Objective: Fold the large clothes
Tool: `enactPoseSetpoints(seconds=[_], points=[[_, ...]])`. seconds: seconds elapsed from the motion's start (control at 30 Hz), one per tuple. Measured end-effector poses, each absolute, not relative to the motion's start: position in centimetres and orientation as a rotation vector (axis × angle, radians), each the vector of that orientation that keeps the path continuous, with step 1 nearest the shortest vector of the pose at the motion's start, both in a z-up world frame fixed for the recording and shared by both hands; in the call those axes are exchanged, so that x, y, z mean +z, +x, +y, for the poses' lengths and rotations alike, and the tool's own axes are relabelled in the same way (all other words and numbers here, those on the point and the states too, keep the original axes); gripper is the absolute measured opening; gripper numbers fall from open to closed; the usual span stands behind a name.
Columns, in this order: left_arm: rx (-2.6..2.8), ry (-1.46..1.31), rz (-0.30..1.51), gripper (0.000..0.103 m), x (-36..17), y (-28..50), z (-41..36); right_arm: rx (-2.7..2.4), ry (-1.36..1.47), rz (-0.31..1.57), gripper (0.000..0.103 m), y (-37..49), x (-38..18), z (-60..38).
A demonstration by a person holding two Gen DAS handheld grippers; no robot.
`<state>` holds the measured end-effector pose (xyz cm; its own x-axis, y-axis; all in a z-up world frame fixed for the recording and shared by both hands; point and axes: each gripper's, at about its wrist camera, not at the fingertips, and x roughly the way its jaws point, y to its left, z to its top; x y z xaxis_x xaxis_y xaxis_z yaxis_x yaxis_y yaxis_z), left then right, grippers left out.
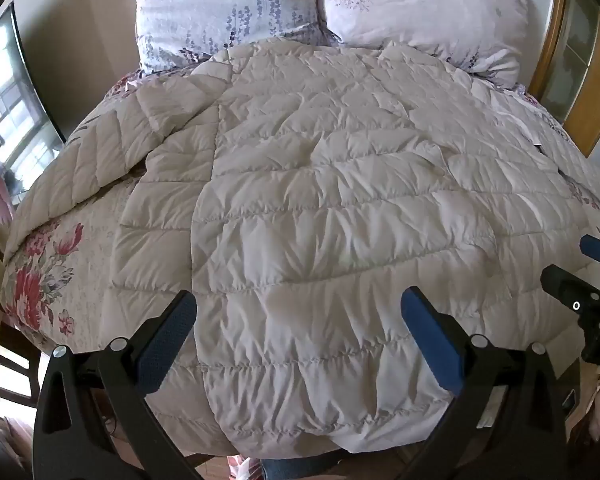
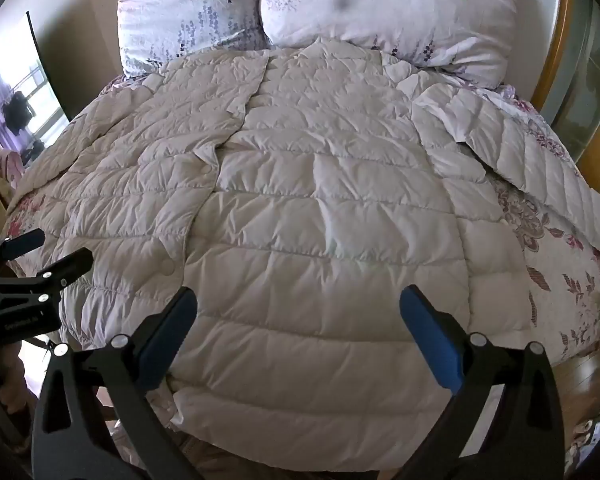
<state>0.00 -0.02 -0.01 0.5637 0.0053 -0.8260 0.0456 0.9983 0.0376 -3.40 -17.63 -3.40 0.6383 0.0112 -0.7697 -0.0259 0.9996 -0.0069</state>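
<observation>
Both of our claws hang spread wide and empty, the left gripper (image 1: pixel 298 304) and right gripper (image 2: pixel 298 304) side by side above the near hem of a beige quilted down coat (image 1: pixel 320 200). Ahead of them it lies flat across a floral bedspread (image 1: pixel 60 264), reaching two pillows (image 2: pixel 340 12) beyond.

claw (image 1: pixel 298 336) frame black | pads (image 1: pixel 430 340) blue — ribbed | screws silver — round

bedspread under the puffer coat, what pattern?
Floral: red-pink flowers on a pale bedspread, clearest in the left wrist view.
</observation>
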Motion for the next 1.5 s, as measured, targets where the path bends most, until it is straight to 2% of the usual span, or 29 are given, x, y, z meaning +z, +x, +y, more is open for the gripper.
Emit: enactPoseSetpoints(seconds=[1.5], points=[[-0.024,0.058,0.975,0.102,-0.02,0.0,-0.02,0.027,-0.001,0.882,0.101,-3.13,-3.46,-18.23]])
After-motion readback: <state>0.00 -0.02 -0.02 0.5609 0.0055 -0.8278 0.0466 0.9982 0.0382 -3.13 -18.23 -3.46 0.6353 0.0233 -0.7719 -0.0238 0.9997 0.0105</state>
